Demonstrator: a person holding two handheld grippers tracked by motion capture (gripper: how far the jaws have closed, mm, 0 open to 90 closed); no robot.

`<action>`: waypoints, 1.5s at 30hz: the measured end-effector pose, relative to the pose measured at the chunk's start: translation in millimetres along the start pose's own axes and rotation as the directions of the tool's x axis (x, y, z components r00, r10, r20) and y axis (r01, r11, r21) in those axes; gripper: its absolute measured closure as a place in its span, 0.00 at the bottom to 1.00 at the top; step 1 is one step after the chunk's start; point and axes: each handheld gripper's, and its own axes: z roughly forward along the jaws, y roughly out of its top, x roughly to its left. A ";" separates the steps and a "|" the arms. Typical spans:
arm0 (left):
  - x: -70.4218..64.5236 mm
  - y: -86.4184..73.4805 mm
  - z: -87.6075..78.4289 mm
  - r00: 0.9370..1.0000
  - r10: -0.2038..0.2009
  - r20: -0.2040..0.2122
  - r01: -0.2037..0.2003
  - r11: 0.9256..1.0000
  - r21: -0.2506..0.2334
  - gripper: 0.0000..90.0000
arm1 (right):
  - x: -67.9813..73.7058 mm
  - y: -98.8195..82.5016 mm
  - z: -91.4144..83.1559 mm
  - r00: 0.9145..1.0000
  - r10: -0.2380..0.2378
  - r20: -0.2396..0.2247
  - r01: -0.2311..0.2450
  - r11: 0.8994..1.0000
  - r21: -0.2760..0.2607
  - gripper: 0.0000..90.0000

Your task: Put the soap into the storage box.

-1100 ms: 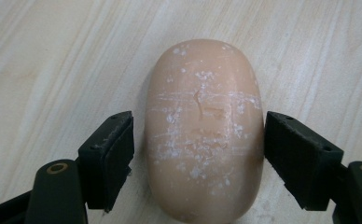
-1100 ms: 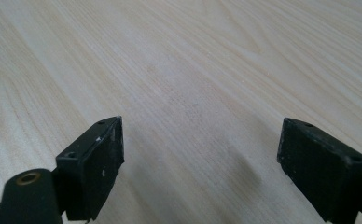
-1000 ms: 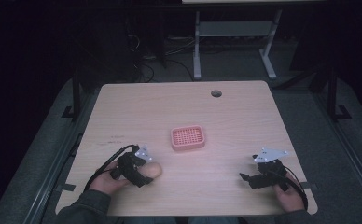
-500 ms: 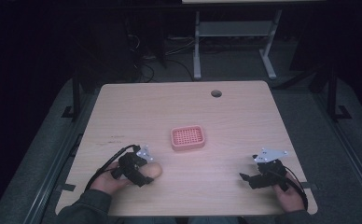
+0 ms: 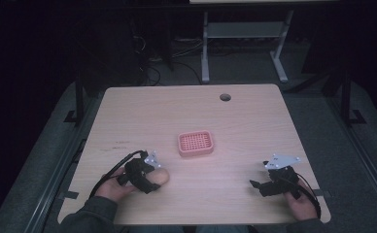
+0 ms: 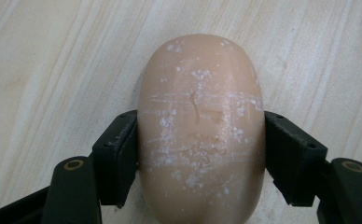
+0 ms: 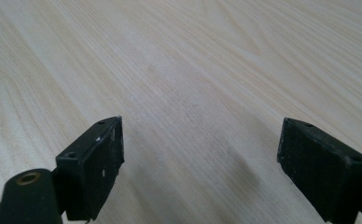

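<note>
A small pink tray [image 5: 195,143] with a grid of little holes in its floor sits near the middle of the high view, on the light wooden bench [image 5: 254,126]. Nothing lies in it, as far as the high view lets me see.

In the lower left of the high view, the left tongs [image 5: 153,178] are clamped on a beige oval bar of soap [image 5: 160,176], just below and left of the tray and apart from it. In the left gripper view the soap [image 6: 200,126] stands with its long axis from the bottom of the frame up to the top, pointing away from the camera, and the two black jaws press on its left and right sides about the middle. In the high view its free end points to the right of the frame. The surface is smooth and rounded, with many white specks, thin white scratches across it, and a small dent near the centre. The soap is low over the wood; I cannot tell if it touches.

In the lower right of the high view, the right tongs [image 5: 255,185] are held by a hand [image 5: 300,204]. In the right gripper view the right tongs [image 7: 200,154] stand wide apart, with bare wood between.
</note>
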 end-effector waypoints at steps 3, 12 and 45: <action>-1.2 1.3 -2.5 1.000 0.001 -0.002 -0.001 1.000 -0.007 0.36 | 0.1 -0.2 -0.1 1.000 -0.002 0.000 0.002 1.000 0.001 0.16; 0.1 0.4 -7.7 1.000 -0.014 -0.017 0.014 1.000 -0.024 0.36 | 0.5 -2.4 -2.4 1.000 0.010 0.007 -0.010 1.000 -0.004 0.16; 14.4 38.6 -17.8 1.000 -0.004 0.020 0.005 0.998 -0.055 0.36 | -1.5 -6.3 -7.6 0.999 0.031 0.012 -0.030 0.999 -0.029 0.16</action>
